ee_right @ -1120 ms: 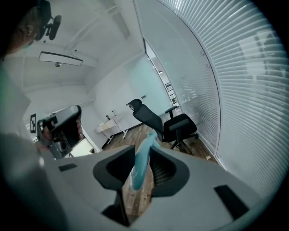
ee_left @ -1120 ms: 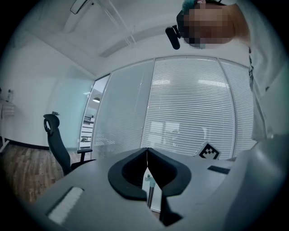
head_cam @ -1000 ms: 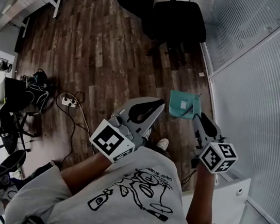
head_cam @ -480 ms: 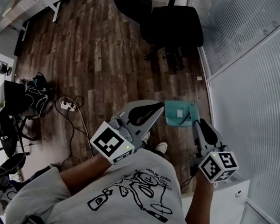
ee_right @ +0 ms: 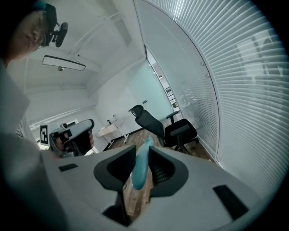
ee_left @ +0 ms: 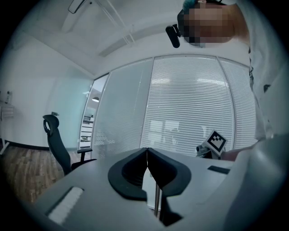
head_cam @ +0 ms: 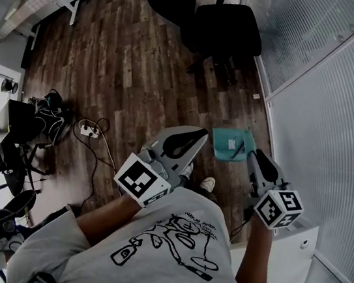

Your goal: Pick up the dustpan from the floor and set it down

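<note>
The teal dustpan [head_cam: 231,143] hangs above the wooden floor in the head view, just past my right gripper [head_cam: 252,155]. Its teal handle [ee_right: 141,164] runs between the right gripper's [ee_right: 142,152] jaws, which have just been closing and now press on it. My left gripper [head_cam: 199,134] is held level to the left of the dustpan, apart from it. In the left gripper view its [ee_left: 147,151] jaws meet with nothing between them.
Two black office chairs [head_cam: 224,26] stand ahead on the wooden floor. A glass wall with blinds [head_cam: 326,114] runs along the right, with a white cabinet [head_cam: 292,254] below it. A power strip with cables [head_cam: 86,129] and bags [head_cam: 46,115] lie at the left.
The dustpan and my right gripper have shifted slightly lower in the head view. The left gripper has stayed where it was.
</note>
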The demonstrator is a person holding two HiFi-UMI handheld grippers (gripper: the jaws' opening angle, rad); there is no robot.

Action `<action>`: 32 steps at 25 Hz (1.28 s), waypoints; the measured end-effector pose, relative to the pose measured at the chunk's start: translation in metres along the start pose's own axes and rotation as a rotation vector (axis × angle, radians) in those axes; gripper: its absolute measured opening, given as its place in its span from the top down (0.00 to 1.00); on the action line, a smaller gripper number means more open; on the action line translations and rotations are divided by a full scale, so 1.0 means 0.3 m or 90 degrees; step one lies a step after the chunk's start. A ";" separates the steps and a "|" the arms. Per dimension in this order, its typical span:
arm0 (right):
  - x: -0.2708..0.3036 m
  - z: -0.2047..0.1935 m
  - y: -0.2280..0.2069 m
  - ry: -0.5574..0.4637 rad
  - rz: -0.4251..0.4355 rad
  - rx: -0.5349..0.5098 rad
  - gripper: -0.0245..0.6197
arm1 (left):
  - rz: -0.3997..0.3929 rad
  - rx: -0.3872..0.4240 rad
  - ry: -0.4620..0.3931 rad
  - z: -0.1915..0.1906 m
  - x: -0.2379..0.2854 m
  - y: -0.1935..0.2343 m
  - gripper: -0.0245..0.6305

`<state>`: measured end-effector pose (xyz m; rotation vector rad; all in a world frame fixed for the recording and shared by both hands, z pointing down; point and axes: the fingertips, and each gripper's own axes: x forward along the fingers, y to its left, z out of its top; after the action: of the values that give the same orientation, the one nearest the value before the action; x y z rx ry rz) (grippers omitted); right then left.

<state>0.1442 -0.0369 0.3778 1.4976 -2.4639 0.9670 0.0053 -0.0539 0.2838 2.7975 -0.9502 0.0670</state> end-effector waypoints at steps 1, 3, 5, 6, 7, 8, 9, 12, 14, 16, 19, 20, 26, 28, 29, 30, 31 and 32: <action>0.000 0.001 -0.001 0.000 0.000 0.000 0.83 | 0.000 0.000 0.001 -0.001 0.000 0.000 0.96; 0.001 0.003 -0.002 0.000 -0.001 0.001 0.83 | 0.000 -0.001 0.002 -0.002 0.001 0.003 0.96; 0.004 0.005 0.000 0.000 0.000 0.001 0.83 | 0.000 -0.002 0.002 -0.004 0.001 0.007 0.96; 0.005 0.007 0.001 -0.001 0.001 0.001 0.83 | 0.000 -0.003 0.003 -0.005 0.001 0.009 0.96; 0.006 0.010 0.002 -0.001 0.002 0.001 0.83 | 0.000 -0.003 0.004 -0.005 0.002 0.010 0.96; 0.007 0.012 0.001 -0.002 0.003 0.001 0.83 | 0.001 -0.004 0.005 -0.005 0.003 0.010 0.96; 0.009 0.013 -0.002 -0.002 0.004 0.002 0.83 | 0.001 -0.005 0.007 -0.005 0.005 0.011 0.96; 0.026 0.005 -0.021 -0.001 0.007 0.005 0.83 | 0.003 -0.005 0.011 -0.014 0.012 0.014 0.96; 0.045 -0.004 -0.041 0.000 0.010 0.009 0.83 | 0.005 -0.007 0.018 -0.027 0.017 0.022 0.96; 0.069 -0.017 -0.060 0.004 0.012 0.013 0.83 | 0.008 -0.010 0.028 -0.043 0.018 0.031 0.96; 0.113 -0.053 -0.094 0.015 0.014 0.017 0.84 | 0.013 -0.013 0.041 -0.070 0.013 0.045 0.96; 0.131 -0.069 -0.108 0.020 0.015 0.018 0.84 | 0.015 -0.015 0.044 -0.080 0.012 0.051 0.96; 0.245 -0.155 -0.203 0.047 0.014 0.026 0.84 | 0.027 -0.020 0.065 -0.125 0.005 0.091 0.96; 0.277 -0.182 -0.234 0.053 0.012 0.028 0.84 | 0.031 -0.020 0.071 -0.141 0.000 0.104 0.96; 0.292 -0.195 -0.246 0.055 0.012 0.027 0.84 | 0.034 -0.021 0.073 -0.149 -0.004 0.111 0.96; 0.306 -0.209 -0.255 0.058 0.011 0.027 0.84 | 0.036 -0.022 0.076 -0.156 -0.010 0.117 0.96; 0.320 -0.222 -0.263 0.060 0.011 0.027 0.84 | 0.039 -0.023 0.079 -0.163 -0.016 0.123 0.96; 0.333 -0.236 -0.272 0.062 0.012 0.027 0.84 | 0.040 -0.024 0.082 -0.168 -0.020 0.129 0.96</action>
<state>0.1442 -0.0988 0.5112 1.4062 -2.4078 1.0747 -0.0221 -0.0707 0.3389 2.6921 -0.9984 0.2322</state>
